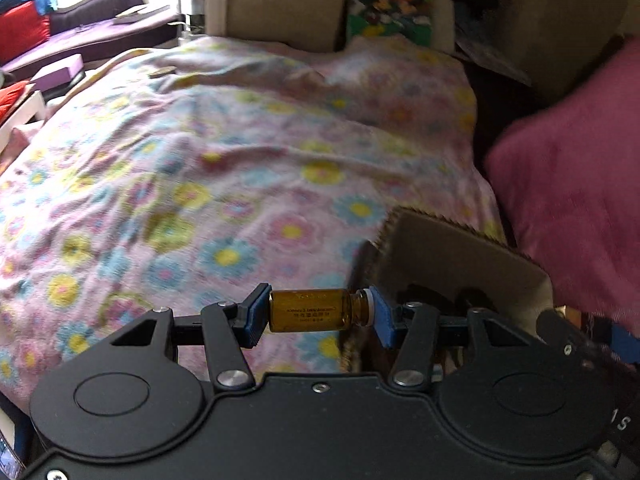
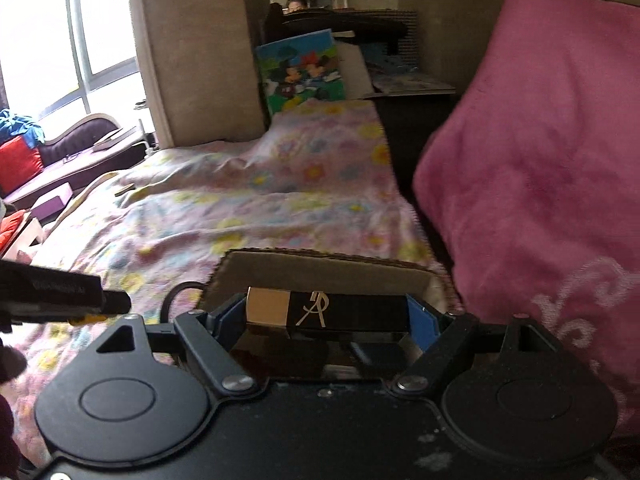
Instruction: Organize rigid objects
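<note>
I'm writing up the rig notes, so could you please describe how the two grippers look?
Both match: the left gripper and right gripper have matte black bodies with two round caps, black linkage arms on silver rivets, and blue fingers. The right body is dusty.

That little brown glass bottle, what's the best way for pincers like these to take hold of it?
End to end, as the left gripper holds the amber bottle now: one pad flat on its base, the other on its cap, with the bottle lying sideways. The flat ends seat squarely; its round glass sides would likely slip.
</note>
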`<state>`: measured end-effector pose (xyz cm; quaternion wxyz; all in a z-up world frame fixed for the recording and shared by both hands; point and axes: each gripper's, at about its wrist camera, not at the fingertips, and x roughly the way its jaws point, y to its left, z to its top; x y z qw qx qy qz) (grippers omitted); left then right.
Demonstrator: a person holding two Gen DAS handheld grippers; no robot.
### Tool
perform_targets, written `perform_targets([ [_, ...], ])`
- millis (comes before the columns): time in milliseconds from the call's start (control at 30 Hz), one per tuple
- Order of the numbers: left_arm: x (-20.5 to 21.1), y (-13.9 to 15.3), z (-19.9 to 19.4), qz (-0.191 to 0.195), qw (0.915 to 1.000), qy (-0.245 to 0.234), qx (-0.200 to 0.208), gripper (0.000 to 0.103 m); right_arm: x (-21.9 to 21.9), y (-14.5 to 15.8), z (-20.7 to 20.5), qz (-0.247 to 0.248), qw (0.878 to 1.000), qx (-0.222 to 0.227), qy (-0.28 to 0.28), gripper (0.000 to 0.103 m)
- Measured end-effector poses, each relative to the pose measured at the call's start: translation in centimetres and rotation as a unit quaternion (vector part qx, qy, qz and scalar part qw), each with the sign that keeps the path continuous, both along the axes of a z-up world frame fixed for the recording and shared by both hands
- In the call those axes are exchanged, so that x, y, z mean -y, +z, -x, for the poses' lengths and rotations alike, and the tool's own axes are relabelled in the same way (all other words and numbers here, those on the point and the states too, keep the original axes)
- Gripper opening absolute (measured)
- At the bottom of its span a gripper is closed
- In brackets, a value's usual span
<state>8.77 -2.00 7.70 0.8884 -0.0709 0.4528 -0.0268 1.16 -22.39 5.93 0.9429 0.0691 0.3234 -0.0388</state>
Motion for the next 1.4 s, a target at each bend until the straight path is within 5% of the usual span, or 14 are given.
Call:
perform_targets([
  [433,3.7,-1.9,-1.9,-0.022,0.9986,-0.027,-0.039,0.051,1.4,-1.5,-1.4,-0.007,1.000,-0.025,-0.008,0.082],
  [567,4.5,-1.8,-2.5,-0.045,0.9980,-0.031,-0.032,0.066,1.4,-2.1,-1.9,-0.006,0.999,-0.039,-0.017,0.082],
  [667,4.8,-1.7,-2.5,-0.051,0.9976,-0.038,-0.026,0.066,1.5,-2.2,-1.9,-0.001,0.999,-0.034,-0.026,0.090],
  [833,4.6,-1.9,-2.4,-0.053,0.9976,-0.036,-0.026,0.067,1.4,-1.8,-1.8,0.014,0.999,-0.023,-0.032,0.093],
  [967,4.3,-1.9,-2.2,-0.057,0.9976,-0.032,-0.022,0.078,1.2,-1.8,-1.8,0.015,0.999,-0.025,-0.030,0.094],
  [1400,1.8,-1.9,-1.8,-0.049,0.9985,-0.003,-0.024,0.081,-1.0,-1.1,-1.6,0.025,0.999,-0.021,-0.004,0.094],
])
